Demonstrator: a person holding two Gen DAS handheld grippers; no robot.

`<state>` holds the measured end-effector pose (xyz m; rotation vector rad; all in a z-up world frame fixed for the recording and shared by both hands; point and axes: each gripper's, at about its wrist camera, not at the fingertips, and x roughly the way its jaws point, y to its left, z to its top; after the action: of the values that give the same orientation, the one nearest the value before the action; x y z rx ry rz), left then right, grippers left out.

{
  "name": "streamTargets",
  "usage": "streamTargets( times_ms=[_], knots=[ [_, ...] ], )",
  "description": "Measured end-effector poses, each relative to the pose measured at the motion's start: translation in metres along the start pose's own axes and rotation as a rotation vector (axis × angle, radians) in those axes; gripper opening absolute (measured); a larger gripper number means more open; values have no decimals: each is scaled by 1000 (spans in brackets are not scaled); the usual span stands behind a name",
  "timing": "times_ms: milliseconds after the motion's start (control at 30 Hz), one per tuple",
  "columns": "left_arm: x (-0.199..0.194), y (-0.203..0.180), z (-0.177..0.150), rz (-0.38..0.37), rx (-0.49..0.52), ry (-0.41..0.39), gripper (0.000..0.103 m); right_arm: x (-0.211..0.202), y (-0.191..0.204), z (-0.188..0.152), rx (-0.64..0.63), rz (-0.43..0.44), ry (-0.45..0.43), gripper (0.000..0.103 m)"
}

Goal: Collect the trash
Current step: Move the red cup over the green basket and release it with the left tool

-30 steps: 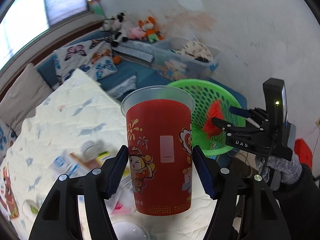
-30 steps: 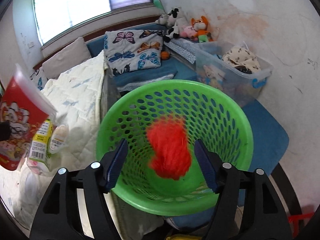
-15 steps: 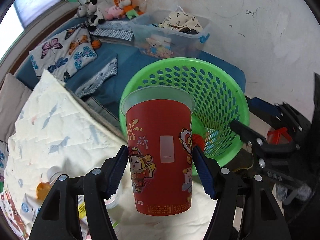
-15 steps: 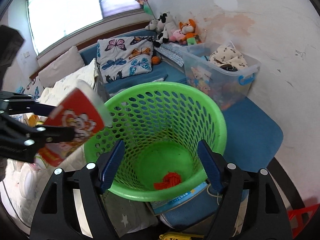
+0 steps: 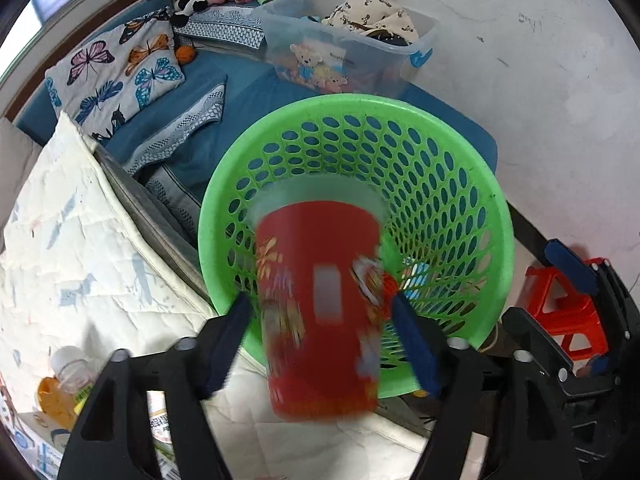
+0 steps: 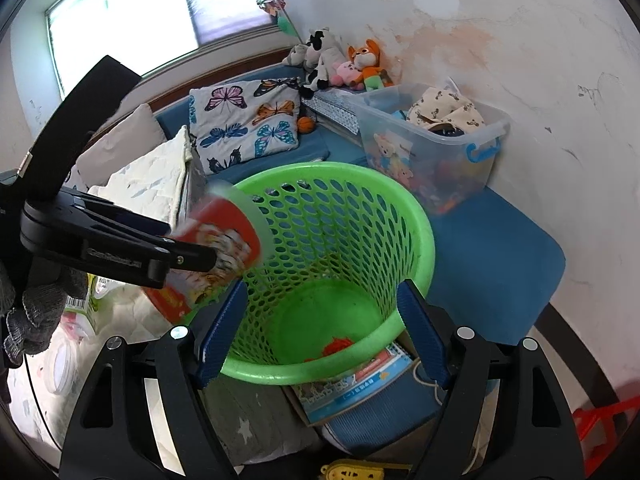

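As its jaws open, the left gripper [image 5: 320,336] points steeply down at a green basket [image 5: 472,184], a blurred red cup [image 5: 320,312] between its blue pads [image 5: 416,344]. A thin gap shows between pads and cup on both sides, so the pads no longer press on it. From the right wrist view the cup [image 6: 216,252] hangs tilted at the basket's [image 6: 416,216] near-left rim, mouth toward the opening, with the left gripper [image 6: 192,258] reaching in from the left in a grey-gloved hand [image 6: 36,312]. The right gripper [image 6: 320,328] stands wide apart, its fingers flanking the basket's lower wall; whether they touch it cannot be told. A small red scrap [image 6: 338,346] lies on the basket floor. Beside the basket sit a quilt [image 5: 64,248] with scattered litter and a clear bin [image 6: 436,152].
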<state>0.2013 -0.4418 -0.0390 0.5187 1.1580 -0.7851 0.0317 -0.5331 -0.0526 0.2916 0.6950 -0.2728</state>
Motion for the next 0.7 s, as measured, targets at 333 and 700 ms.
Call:
streamTargets(
  times_ms=[333,700],
  knots=[
    [-59,12,-30,-5,-25,-135,77,-27,15,-9,-26,19,-23,77],
    [-142,60,-131,50,-114,-311,77,-58,75,-26,-142,115,-45,80]
  ],
)
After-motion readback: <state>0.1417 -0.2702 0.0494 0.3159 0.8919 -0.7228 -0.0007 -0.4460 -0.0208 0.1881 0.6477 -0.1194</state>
